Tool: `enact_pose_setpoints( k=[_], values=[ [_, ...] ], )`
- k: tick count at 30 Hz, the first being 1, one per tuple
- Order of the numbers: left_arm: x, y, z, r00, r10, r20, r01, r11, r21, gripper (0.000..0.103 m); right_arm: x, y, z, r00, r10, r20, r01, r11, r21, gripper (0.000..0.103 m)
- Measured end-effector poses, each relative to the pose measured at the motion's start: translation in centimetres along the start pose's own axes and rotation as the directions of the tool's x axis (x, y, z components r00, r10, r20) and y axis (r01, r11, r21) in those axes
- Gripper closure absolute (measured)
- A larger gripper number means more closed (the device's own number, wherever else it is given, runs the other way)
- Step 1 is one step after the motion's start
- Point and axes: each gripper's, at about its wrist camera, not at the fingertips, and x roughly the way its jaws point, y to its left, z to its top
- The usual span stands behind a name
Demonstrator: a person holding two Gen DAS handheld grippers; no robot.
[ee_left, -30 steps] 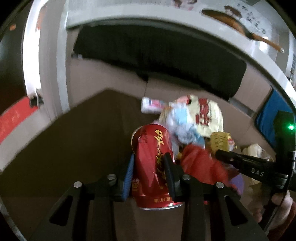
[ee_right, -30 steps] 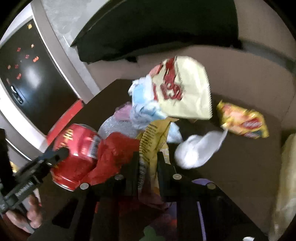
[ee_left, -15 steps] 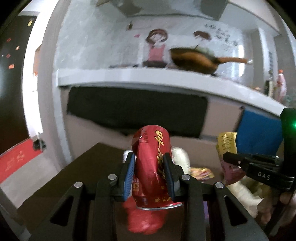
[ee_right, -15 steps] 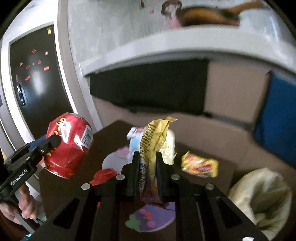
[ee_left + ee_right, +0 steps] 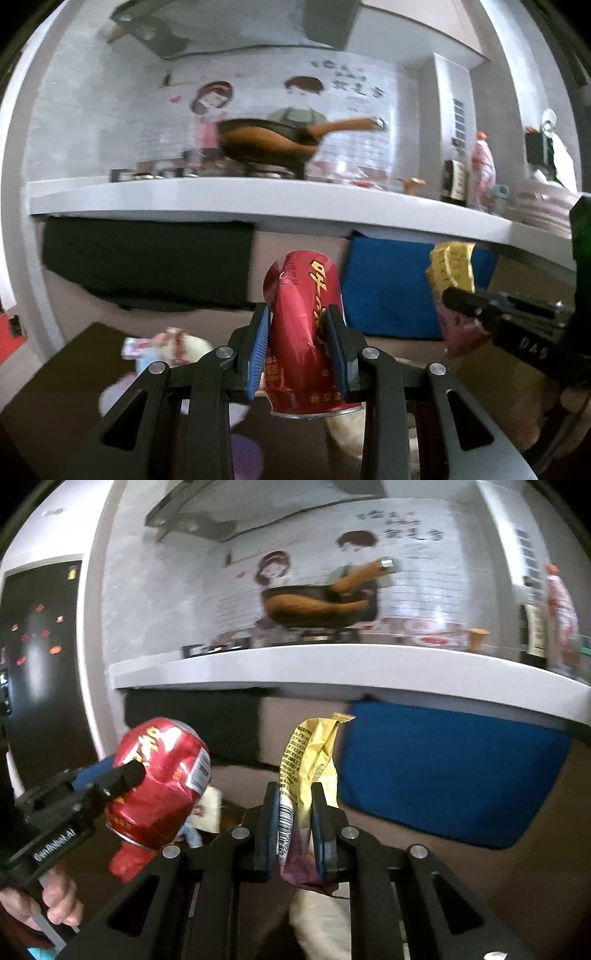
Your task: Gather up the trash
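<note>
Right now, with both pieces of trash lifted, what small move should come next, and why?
Probably carry both toward the pale bag below: the left hand-held gripper clamps the red can, the right hand-held gripper the yellow wrapper, both airborne.

Drink can (image 5: 303, 332) sits between the pads of the left gripper (image 5: 299, 332), raised above the table (image 5: 62, 373); snack wrapper (image 5: 306, 775) stands between the pads of the right gripper (image 5: 295, 812), right of the can; wrappers (image 5: 166, 343) lie on the table below, toward its far edge; frying pan (image 5: 273, 140) stands on the countertop (image 5: 221, 195) behind.
</note>
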Motion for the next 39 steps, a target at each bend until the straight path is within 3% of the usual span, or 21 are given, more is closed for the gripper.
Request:
enact_pose_setpoints(
  k=[9, 12, 15, 26, 32, 39],
  values=[
    [5.0, -5.4, -2.4, 0.994, -0.095, -0.048, 0.095, 0.995, -0.003, 0.078, -0.2, -5.9, -2.1, 0.996, -0.092, 0.002, 0.091, 0.994, 0.057, 0.088],
    [7.5, -6.1, -3.5, 0.987, -0.120, -0.105, 0.121, 0.993, 0.007, 0.086, 0.9, -7.1, -3.5, 0.994, -0.108, -0.028, 0.110, 0.991, 0.072, 0.088],
    [9.9, -5.3, -4.3, 0.975, -0.132, -0.178, 0.125, 0.991, -0.046, 0.087, 2.4, -8.6, -5.2, 0.992, -0.099, -0.077, 0.107, 0.988, 0.107, 0.088],
    [11.5, -0.8, -7.1, 0.968, -0.068, -0.240, 0.047, 0.995, -0.092, 0.087, 7.1, -10.3, -8.8, 0.981, -0.056, -0.184, 0.088, 0.981, 0.173, 0.088],
    [11.3, 1.6, -7.5, 0.974, -0.106, -0.199, 0.080, 0.987, -0.137, 0.087, 8.0, -9.3, -9.7, 0.975, -0.047, -0.217, 0.087, 0.980, 0.177, 0.088],
    [12.4, 3.0, -8.6, 0.952, -0.211, -0.220, 0.168, 0.966, -0.198, 0.087, 9.1, -8.5, -9.7, 0.960, -0.087, -0.266, 0.131, 0.980, 0.151, 0.088]
  ],
)
